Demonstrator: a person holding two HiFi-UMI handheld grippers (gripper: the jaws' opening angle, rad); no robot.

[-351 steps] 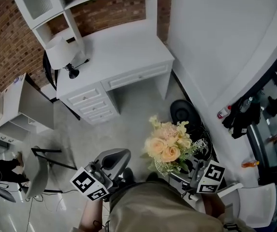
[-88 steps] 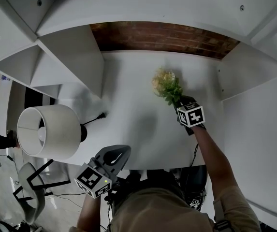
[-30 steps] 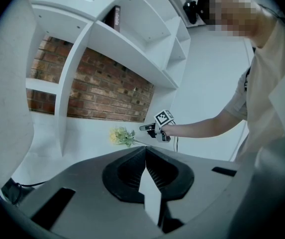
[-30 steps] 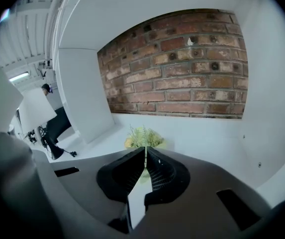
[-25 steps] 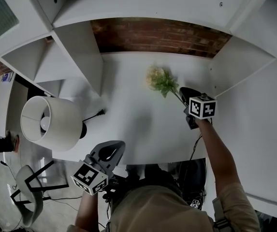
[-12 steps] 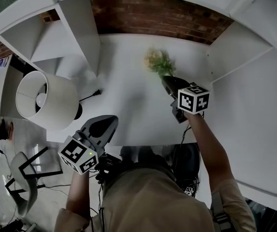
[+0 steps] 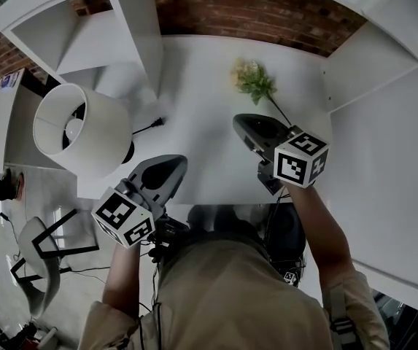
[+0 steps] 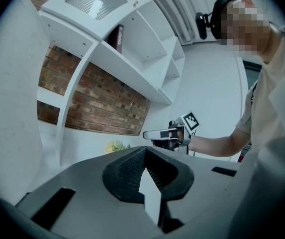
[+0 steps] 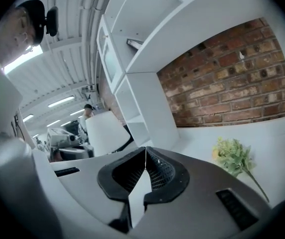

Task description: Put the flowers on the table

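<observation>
- Two tongs are showing: the left tongs point(image 7: 163, 168) and the right tongs point(image 7: 249, 127) are both squeezed shut, holding nothing.
- The flowers point(image 7: 252, 80) are lying on the white bench point(image 7: 201, 137), near the brick wall point(image 7: 267, 13), apart from the right tongs.
- The job is looking done, so the right tongs should be backing off high, not bumping the stem point(image 7: 278, 110).

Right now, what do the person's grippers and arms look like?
Both the left gripper and right gripper are smooth grey, wedge-shaped shells with black, mesh-textured fingers. Each carries a white cube printed with black square markers. The person wears a beige short-sleeved shirt; the forearms are bare.
</observation>
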